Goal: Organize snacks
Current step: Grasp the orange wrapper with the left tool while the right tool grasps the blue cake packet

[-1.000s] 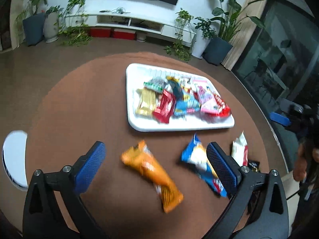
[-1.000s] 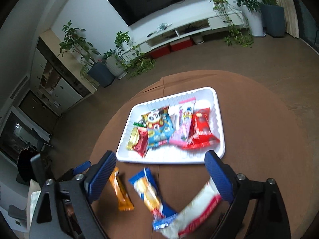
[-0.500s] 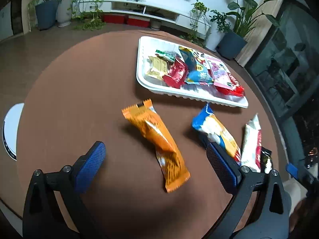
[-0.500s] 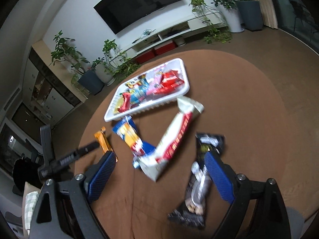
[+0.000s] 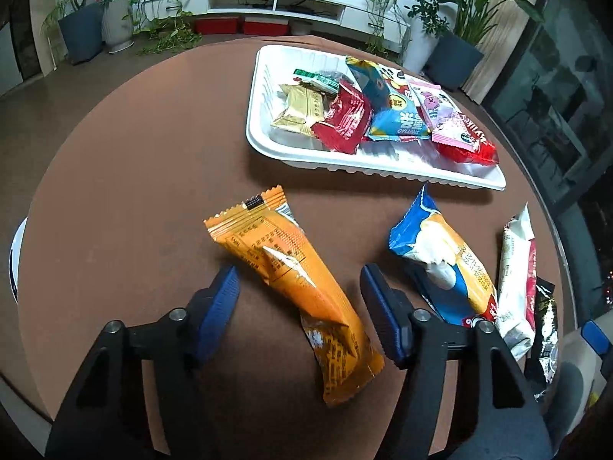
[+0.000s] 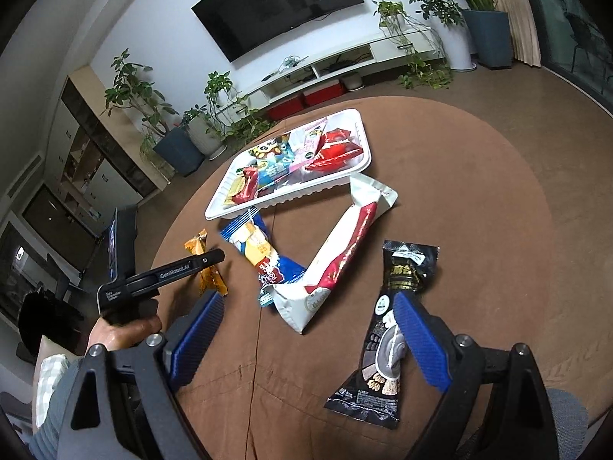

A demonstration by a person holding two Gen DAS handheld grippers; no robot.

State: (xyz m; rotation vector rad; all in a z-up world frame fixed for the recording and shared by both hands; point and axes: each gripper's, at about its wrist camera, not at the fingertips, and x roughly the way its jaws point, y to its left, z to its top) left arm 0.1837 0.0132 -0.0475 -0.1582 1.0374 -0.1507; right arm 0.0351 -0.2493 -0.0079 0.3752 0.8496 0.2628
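Observation:
A white tray [image 5: 264,88] holds several snack packets at the back of the round brown table. An orange packet [image 5: 291,264] lies between the open jaws of my left gripper [image 5: 299,291], not gripped. A blue packet [image 5: 444,260], a white-and-red packet [image 5: 517,272] and a black packet [image 5: 544,329] lie to its right. In the right wrist view my right gripper [image 6: 306,322] is open and empty; the black packet [image 6: 398,318] lies by its right finger, the white-and-red packet [image 6: 341,253], blue packet [image 6: 256,249] and tray [image 6: 364,161] lie ahead. The left gripper [image 6: 164,272] shows over the orange packet [image 6: 203,264].
The table edge [image 5: 551,214] curves close on the right. A white round object [image 5: 15,257] sits off the table's left edge. Potted plants [image 6: 180,142] and a low TV shelf [image 6: 337,65] stand beyond the table.
My left gripper has moved forward and down, and its jaws have narrowed around the orange packet. My right gripper has lowered toward the black packet.

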